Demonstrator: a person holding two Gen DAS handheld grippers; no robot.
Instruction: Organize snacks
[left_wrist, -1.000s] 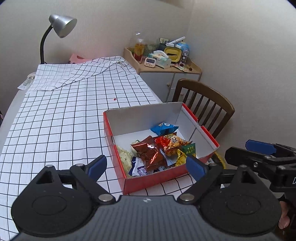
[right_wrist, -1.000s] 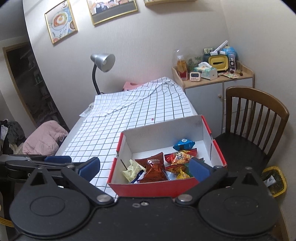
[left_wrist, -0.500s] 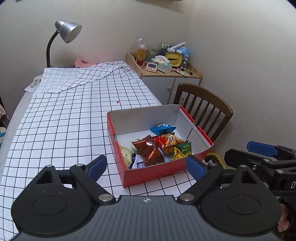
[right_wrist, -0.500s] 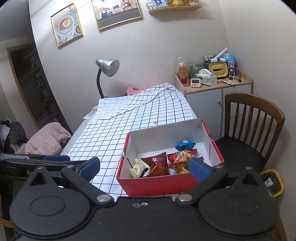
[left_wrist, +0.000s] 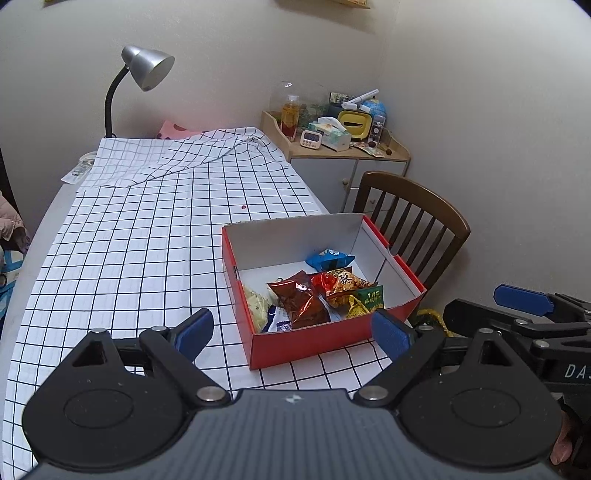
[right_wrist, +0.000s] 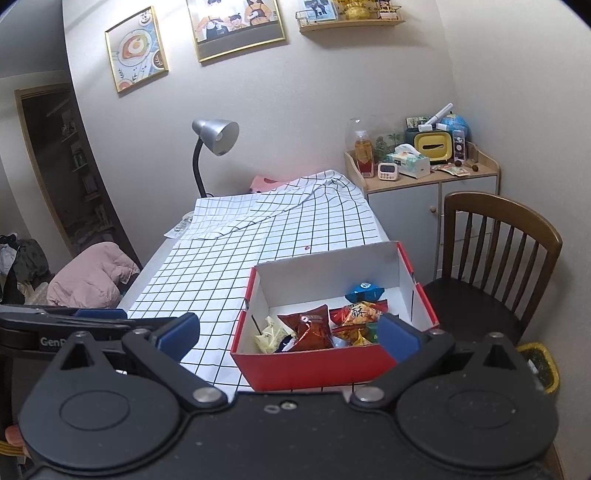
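Note:
A red cardboard box with a white inside sits at the near right of the checked table. It holds several snack packets: a dark red one, an orange one, a blue one, a green one and a pale yellow one. My left gripper hangs open just short of the box, nothing between its blue pads. My right gripper is also open and empty, in front of the box; it also shows at the right of the left wrist view.
A white cloth with a black grid covers the table. A silver desk lamp stands at the far end. A brown wooden chair is to the right of the box, a cluttered cabinet behind it, a yellow bin on the floor.
Both grippers have pulled back and risen, so the box looks smaller and farther off. The snacks and box have not moved. Both stay open.

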